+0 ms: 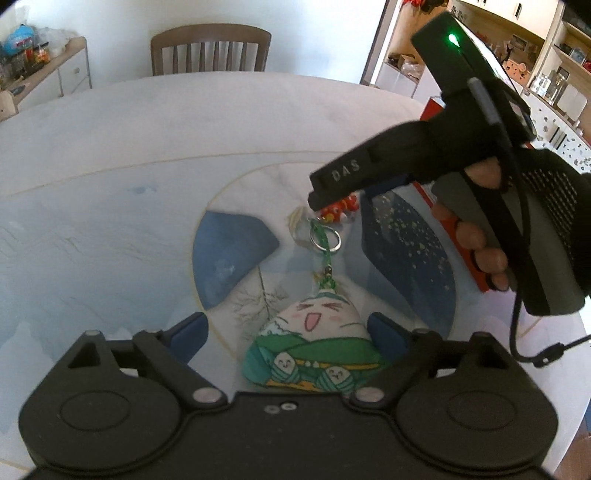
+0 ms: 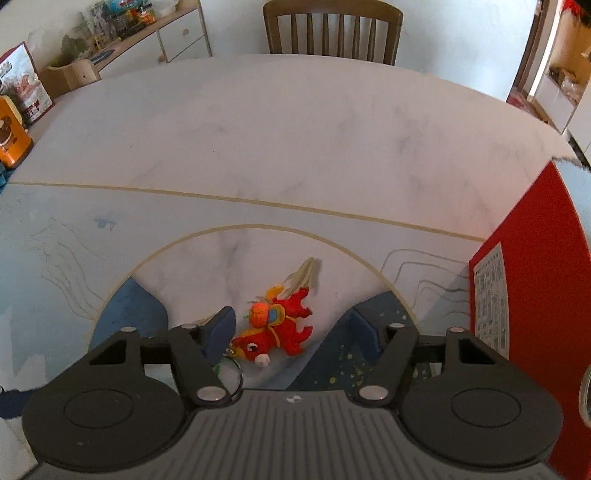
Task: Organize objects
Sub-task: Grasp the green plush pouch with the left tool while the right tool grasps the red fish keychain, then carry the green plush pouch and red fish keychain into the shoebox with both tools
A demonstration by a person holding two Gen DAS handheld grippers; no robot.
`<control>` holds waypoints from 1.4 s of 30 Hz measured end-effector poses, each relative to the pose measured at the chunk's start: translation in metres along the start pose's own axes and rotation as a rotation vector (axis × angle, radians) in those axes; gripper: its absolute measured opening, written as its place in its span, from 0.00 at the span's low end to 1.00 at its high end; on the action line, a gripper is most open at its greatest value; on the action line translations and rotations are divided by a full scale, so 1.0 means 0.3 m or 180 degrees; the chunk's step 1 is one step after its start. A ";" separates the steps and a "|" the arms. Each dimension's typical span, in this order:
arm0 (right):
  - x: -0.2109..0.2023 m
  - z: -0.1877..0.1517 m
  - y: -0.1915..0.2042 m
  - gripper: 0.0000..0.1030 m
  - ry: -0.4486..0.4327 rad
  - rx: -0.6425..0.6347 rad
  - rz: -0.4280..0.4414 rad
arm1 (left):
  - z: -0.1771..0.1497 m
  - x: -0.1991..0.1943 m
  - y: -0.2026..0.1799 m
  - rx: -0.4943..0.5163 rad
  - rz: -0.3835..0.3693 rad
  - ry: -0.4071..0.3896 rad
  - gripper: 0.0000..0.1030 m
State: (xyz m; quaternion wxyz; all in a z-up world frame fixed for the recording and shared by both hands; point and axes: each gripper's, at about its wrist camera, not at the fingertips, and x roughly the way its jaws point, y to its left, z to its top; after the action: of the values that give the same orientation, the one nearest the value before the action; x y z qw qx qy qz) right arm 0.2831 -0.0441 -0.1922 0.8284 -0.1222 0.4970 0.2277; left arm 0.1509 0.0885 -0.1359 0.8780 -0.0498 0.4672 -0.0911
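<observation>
Left gripper (image 1: 284, 332) gapes wide, pointing toward twelve o'clock; right gripper (image 2: 293, 328), gripped by a gloved hand (image 1: 491, 236) at three o'clock, likewise spread.

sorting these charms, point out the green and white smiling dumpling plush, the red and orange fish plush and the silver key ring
green and white smiling dumpling plush (image 1: 314, 350), left wrist view, its face
red and orange fish plush (image 2: 275, 326), right wrist view, its body
silver key ring (image 1: 325, 242), left wrist view, the metal loop

Beyond your marbled white table (image 2: 295, 122), painted with blue shapes and gold arcs, a slatted wooden chair (image 2: 332, 31) faces you. A cluttered white sideboard (image 2: 177, 37) stands far left. Open shelves (image 1: 546, 48) fill the far right.
</observation>
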 end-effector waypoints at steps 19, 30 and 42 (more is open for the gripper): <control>-0.053 -0.014 0.007 0.35 -0.0053 0.0073 0.0012 | -0.009 0.009 -0.005 -0.0040 -0.0088 0.0045 0.65; -0.255 -0.035 -0.046 0.35 -0.0269 0.0183 0.0186 | 0.055 -0.085 -0.013 -0.0133 -0.0104 -0.0169 0.65; -0.554 -0.078 -0.148 0.35 -0.0661 0.0280 0.0337 | 0.204 -0.258 -0.108 0.0094 -0.0110 -0.0666 0.65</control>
State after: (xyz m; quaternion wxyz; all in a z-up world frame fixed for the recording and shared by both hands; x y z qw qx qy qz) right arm 0.2205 -0.1350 -0.0582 0.8668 -0.0350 0.4237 0.2604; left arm 0.1557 0.0729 -0.0335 0.9210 -0.0542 0.3706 -0.1074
